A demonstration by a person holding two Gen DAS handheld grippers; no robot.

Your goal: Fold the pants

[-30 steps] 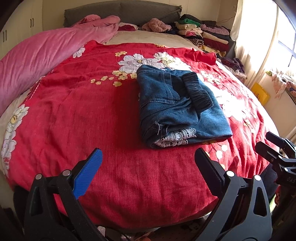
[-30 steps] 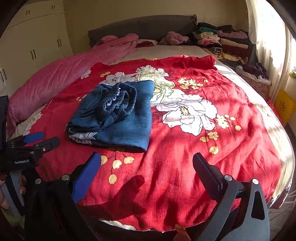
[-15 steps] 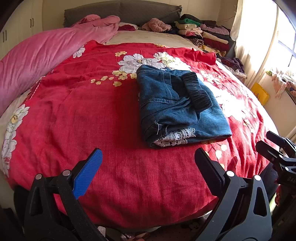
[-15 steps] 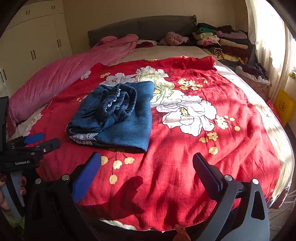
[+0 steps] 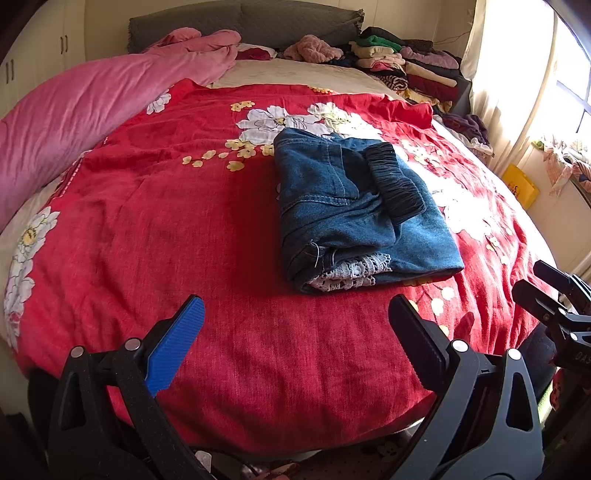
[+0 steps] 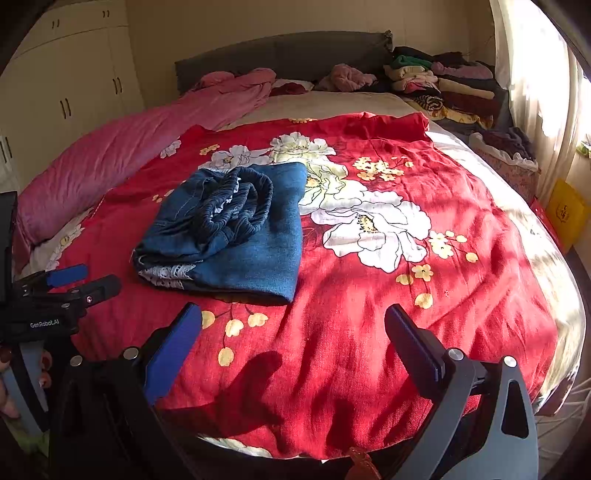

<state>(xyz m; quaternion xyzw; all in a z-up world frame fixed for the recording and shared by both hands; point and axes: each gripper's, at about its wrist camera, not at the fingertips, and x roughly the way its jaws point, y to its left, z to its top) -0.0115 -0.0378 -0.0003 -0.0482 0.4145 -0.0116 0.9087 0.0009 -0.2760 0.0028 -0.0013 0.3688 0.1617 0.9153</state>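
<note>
Blue denim pants (image 5: 354, 210) lie folded into a compact bundle on the red flowered bedspread (image 5: 166, 221), with the dark elastic waistband on top and white lace trim at the near edge. They also show in the right wrist view (image 6: 236, 232). My left gripper (image 5: 295, 332) is open and empty, held back at the near edge of the bed, short of the pants. My right gripper (image 6: 293, 339) is open and empty, near the bed edge to the right of the pants. Each gripper appears in the other's view: the right (image 5: 554, 295), the left (image 6: 66, 284).
A pink quilt (image 5: 74, 110) lies along the bed's left side. Stacked folded clothes (image 5: 406, 70) sit at the far right by the grey headboard (image 5: 243, 18). A yellow bag (image 6: 567, 214) stands on the floor at right. White wardrobes (image 6: 66, 81) stand at left.
Almost nothing changed. Both grippers stay open and back from the pants; the views shift only slightly.
</note>
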